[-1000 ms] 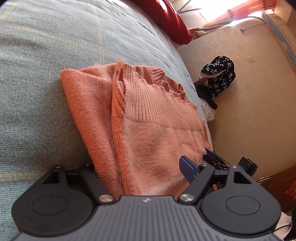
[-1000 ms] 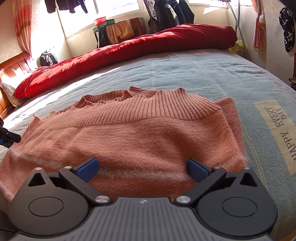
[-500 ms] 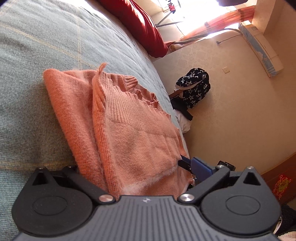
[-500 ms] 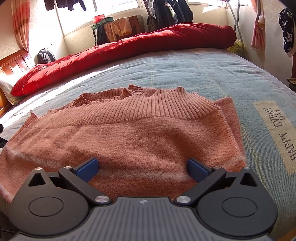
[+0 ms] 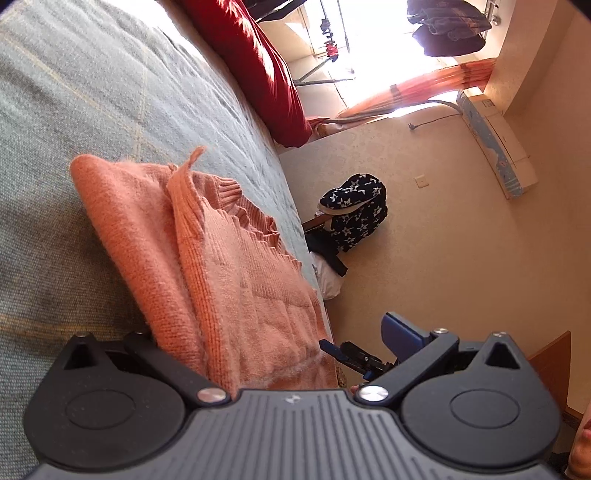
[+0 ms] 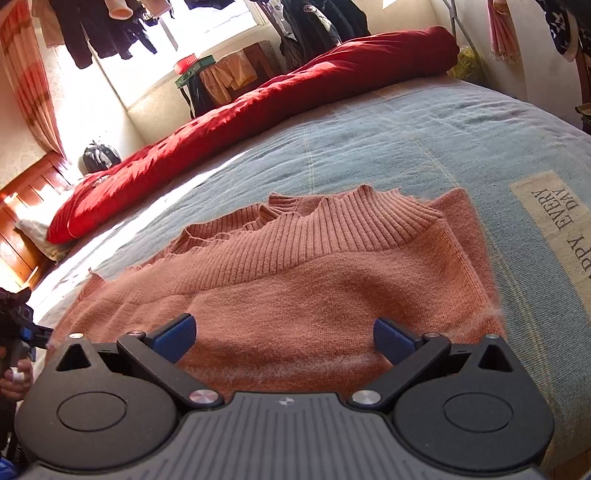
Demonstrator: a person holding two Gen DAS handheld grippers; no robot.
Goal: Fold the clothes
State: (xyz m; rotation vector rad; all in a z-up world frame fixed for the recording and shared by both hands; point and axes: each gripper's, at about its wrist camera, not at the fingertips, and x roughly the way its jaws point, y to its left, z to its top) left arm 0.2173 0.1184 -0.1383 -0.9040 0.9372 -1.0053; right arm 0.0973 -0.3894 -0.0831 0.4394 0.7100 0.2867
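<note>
An orange knitted sweater (image 6: 314, 280) lies folded on the blue-grey bedspread (image 6: 424, 147), its ribbed collar toward the far side. My right gripper (image 6: 284, 338) stands open at the sweater's near edge, both blue pads (image 6: 393, 339) showing over the knit. My left gripper (image 5: 273, 332) is open at the sweater's (image 5: 229, 266) other end. The fabric lies between its fingers and covers the left one; the right pad (image 5: 400, 328) hangs past the bed's edge. The left gripper (image 6: 18, 328) also shows at the right wrist view's far left, held by a hand.
A rolled red quilt (image 6: 258, 107) lies along the far side of the bed. A printed label (image 6: 557, 225) is sewn on the bedspread at right. A star-patterned bag (image 5: 354, 210) sits beside the bed by the wall. Clothes hang at the window (image 6: 110, 33).
The left gripper has tilted and drawn toward the bed's edge, so more wall and window show. The right gripper has rolled slightly. Both stay open and the sweater has hardly shifted.
</note>
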